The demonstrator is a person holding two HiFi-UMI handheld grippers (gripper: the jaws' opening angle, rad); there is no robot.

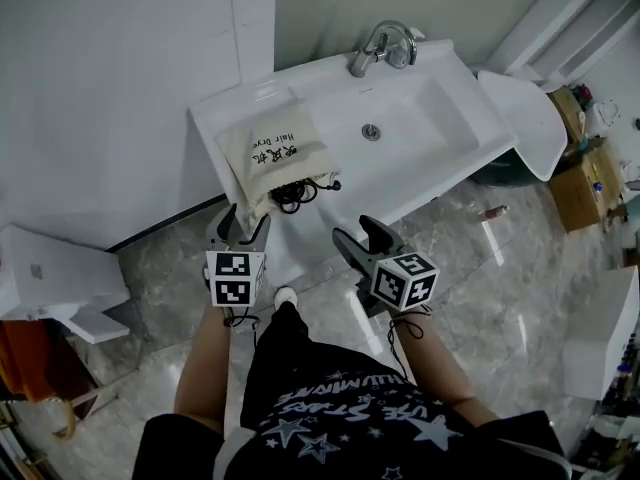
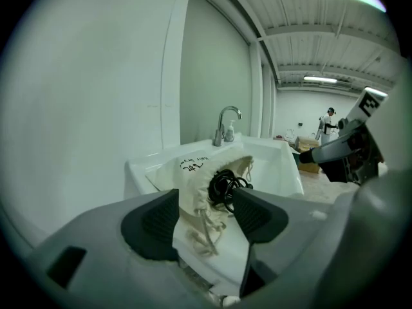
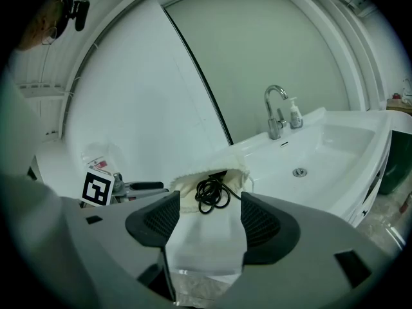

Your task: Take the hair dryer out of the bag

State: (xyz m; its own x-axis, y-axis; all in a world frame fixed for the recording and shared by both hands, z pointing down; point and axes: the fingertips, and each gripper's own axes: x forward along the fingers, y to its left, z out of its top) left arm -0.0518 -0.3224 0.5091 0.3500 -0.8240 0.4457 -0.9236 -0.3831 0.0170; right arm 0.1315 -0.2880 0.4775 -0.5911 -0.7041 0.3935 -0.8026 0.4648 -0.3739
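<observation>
A cream drawstring bag (image 1: 272,158) with black print lies on the left ledge of the white sink (image 1: 455,133). A coil of black cord (image 1: 296,194) spills from the bag's mouth toward the front edge; the hair dryer itself is hidden inside. My left gripper (image 1: 245,226) hovers just in front of the bag's mouth, open and empty. My right gripper (image 1: 360,236) is open and empty to the right, short of the sink's front. In the left gripper view, bag (image 2: 193,169) and cord (image 2: 225,185) lie beyond the open gripper (image 2: 206,214). The right gripper view shows the cord (image 3: 212,193) ahead.
A chrome faucet (image 1: 380,46) and drain (image 1: 371,131) are on the sink, a soap bottle (image 3: 295,114) beside the faucet. A white cabinet (image 1: 50,278) stands on the floor at left, cardboard boxes (image 1: 585,178) at right. A person (image 2: 330,122) stands far off.
</observation>
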